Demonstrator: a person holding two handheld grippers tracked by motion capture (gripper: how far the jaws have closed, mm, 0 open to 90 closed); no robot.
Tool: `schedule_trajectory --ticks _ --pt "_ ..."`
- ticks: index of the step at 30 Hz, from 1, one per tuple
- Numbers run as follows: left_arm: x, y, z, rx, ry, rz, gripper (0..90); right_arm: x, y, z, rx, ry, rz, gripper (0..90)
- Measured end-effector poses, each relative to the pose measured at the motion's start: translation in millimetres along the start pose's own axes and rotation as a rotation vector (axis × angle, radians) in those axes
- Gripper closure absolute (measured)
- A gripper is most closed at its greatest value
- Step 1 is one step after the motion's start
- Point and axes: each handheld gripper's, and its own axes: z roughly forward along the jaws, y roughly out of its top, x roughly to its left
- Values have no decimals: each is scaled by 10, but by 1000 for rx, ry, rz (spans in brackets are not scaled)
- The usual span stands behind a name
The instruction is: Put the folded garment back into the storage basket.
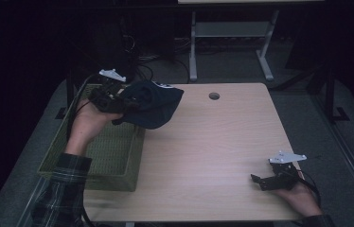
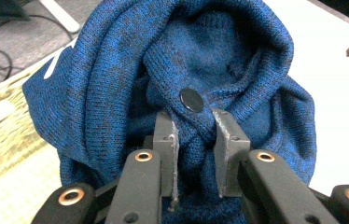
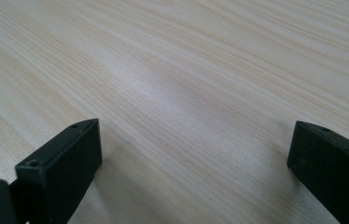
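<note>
We lift blue knit garment (image 2: 116, 88) above green woven basket (image 1: 113, 156) at tabletop (image 1: 213, 142) left edge, likely carrying it between basket and tabletop. Left tool (image 2: 196, 140) clamped tight on fabric fold just below dark button (image 2: 191, 100), so garment hangs bunched. Right tool (image 1: 256, 180) rests near tabletop's right front corner, jaws wide apart, holding nothing, seemingly waiting its turn.

Wooden surface (image 1: 213, 142) with cable hole (image 1: 214, 96) near far edge. Green basket (image 1: 113, 156) at left edge. Behind, seemingly a grey desk frame (image 1: 232, 38).
</note>
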Motion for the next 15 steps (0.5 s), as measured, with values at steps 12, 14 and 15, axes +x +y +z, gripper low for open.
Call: schedule_trajectory --ticks 12,14,15 --pt "340 -409 -285 -19 88 -101 731 0 0 1 -1 0 0 27" --pt "389 -491 -288 -14 113 -117 731 0 0 1 0 0 0 27" --pt "413 -527 -284 -8 120 -122 731 0 0 1 0 0 0 27"
